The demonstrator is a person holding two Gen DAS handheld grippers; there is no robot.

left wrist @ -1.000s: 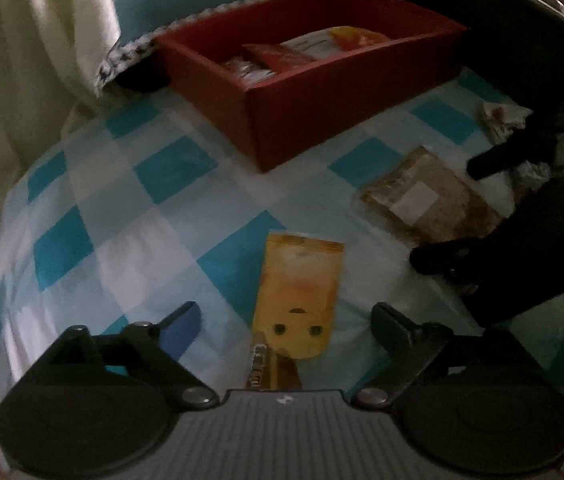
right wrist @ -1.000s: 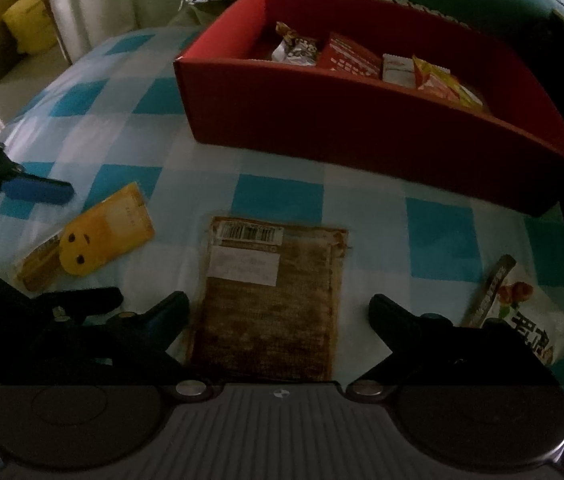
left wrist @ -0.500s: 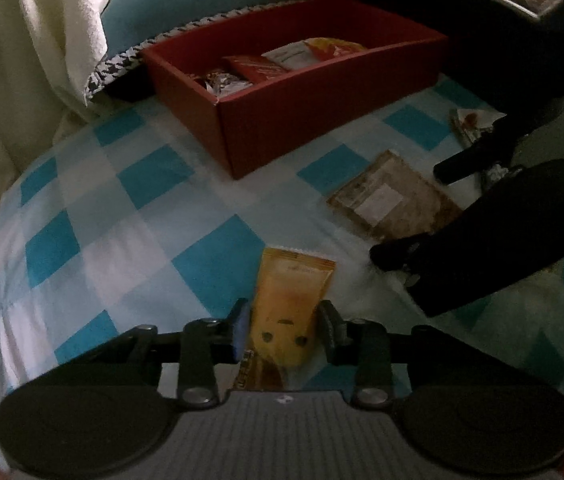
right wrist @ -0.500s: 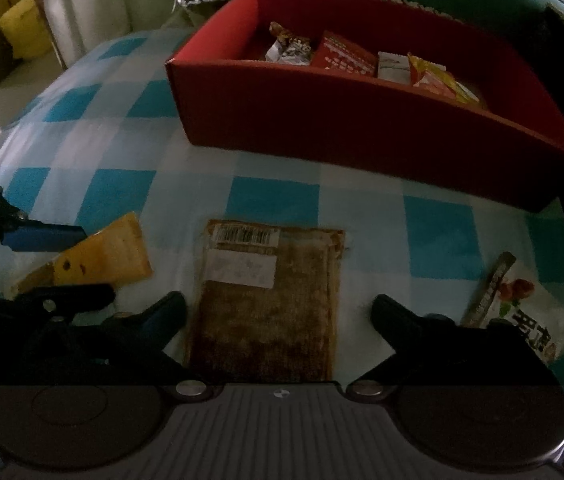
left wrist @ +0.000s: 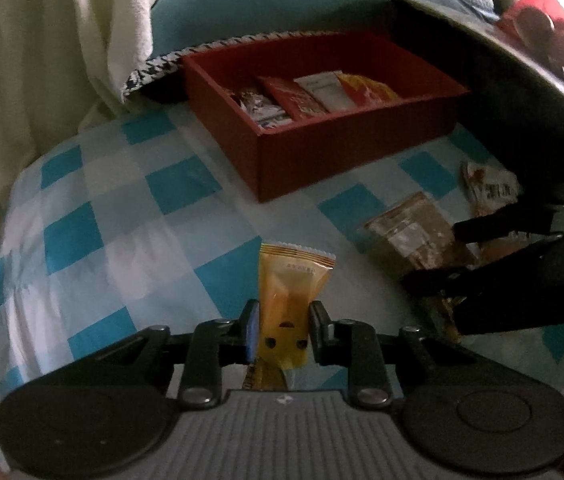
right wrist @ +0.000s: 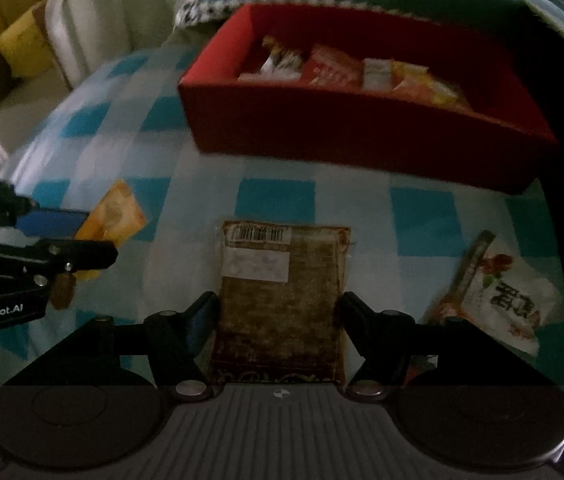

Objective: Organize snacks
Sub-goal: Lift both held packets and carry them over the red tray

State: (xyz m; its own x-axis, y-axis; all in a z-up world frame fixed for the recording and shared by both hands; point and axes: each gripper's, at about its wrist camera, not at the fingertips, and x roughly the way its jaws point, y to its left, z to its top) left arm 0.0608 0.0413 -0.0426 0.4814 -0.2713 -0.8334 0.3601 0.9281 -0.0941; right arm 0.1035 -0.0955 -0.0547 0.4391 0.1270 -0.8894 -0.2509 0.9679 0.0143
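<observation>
Your left gripper (left wrist: 284, 330) is clamped on the yellow snack packet (left wrist: 290, 292), fingers pressed to both long edges at its near end, at 6 o'clock in the left view. The packet looks lifted off the checked cloth (left wrist: 93, 240), far end pointing to 12. The grip sits low on the wrapper, so the free end can flop; carry it level and slowly.

Your right gripper (right wrist: 277, 314) has its fingers apart, straddling the brown packet (right wrist: 282, 292), one on each long side. Whether the pads already touch the edges, I can't tell. The packet lies flat on the cloth at 6 in the right view, barcode end away from you. It's thin and flat, so press down a little as you close, or the fingers may skate over it.

A white packet with red fruit print (right wrist: 498, 300) lies on the cloth at 4 in the right view, just beside the right finger and apart from the brown one. Leave it for later.

The red box (left wrist: 322, 128) sits at 12 to 1 in the left view, well beyond both grippers, open top, several snacks (left wrist: 306, 96) lined up along its far side. The near half looks free. Clear the near wall before lowering the yellow packet, then release inside, not over the rim.
</observation>
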